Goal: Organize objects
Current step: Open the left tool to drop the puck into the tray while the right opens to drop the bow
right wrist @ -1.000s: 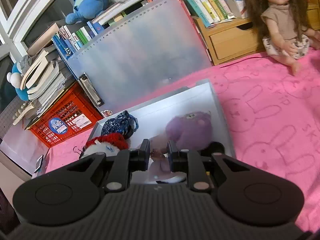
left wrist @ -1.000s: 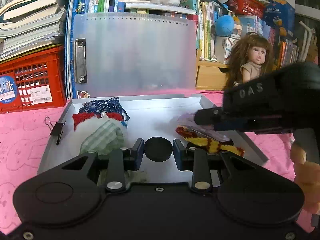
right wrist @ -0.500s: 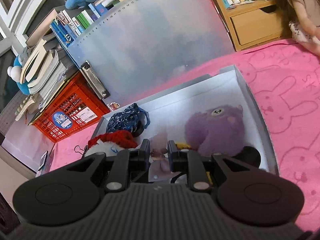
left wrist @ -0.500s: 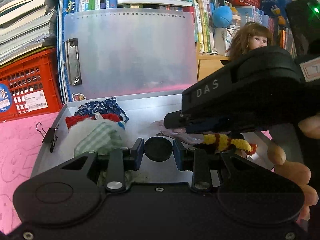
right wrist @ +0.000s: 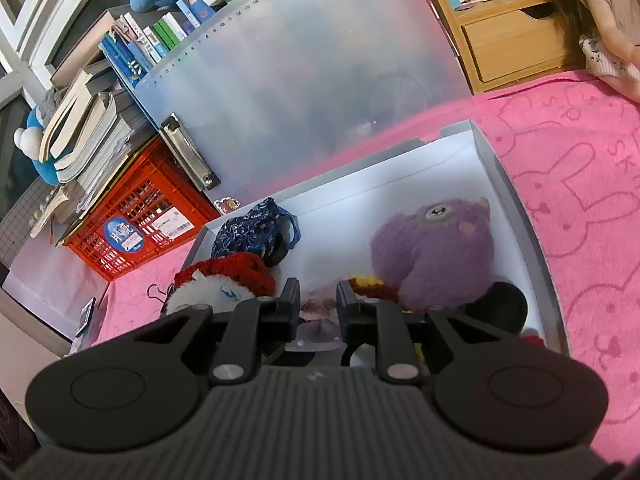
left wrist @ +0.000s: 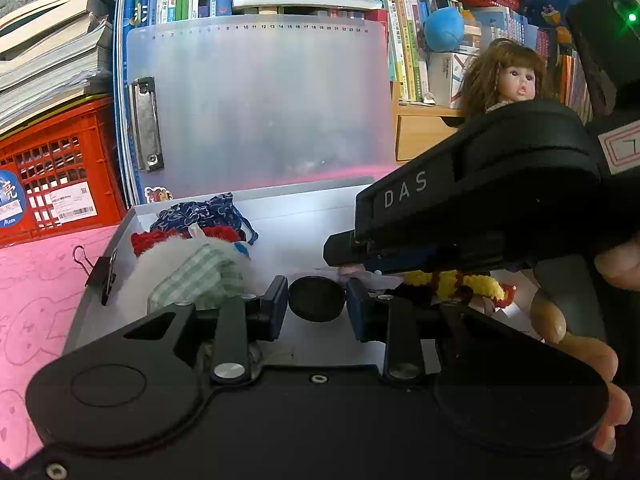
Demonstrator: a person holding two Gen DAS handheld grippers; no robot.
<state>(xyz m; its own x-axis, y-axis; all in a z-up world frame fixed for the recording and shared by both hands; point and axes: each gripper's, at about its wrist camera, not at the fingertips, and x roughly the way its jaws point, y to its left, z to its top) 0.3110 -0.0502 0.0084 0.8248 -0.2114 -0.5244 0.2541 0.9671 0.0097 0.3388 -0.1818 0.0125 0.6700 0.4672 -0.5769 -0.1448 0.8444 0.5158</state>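
The left tongs (left wrist: 317, 296) are pressed onto a black round disc (left wrist: 316, 300), which is pinched edge to edge between the two pads and held over the near edge of a grey tray (right wrist: 516, 200). The disc is flat, matt and plain.

The right tongs (right wrist: 319, 294), carried by a person's hand (left wrist: 580, 344), are closed on a thin pinkish packet (right wrist: 318, 314). Their jaws have just been opening slightly, with the packet between the pads. The packet is held low over the middle of the tray's near half, just right of the disc. It is pale and crinkled, and its print cannot be read.

Inside the tray:
- A red-and-white plush with a green checked cloth (left wrist: 192, 268) is seen along the left edge.
- A blue patterned pouch (right wrist: 256, 232) is seen behind it, at the far left corner.
- A purple plush (right wrist: 436, 256) is seen against the right edge.
- A yellow-and-red knitted piece (left wrist: 452, 284) is seen just in front of the purple plush.
- A black rounded object (right wrist: 500, 304) is seen near the near right corner.

A binder clip (left wrist: 102, 276) is fixed on the tray's left rim. The tray is laid on a pink cloth (right wrist: 580, 160). A frosted clipboard (left wrist: 260, 112) is stood upright behind its far edge.
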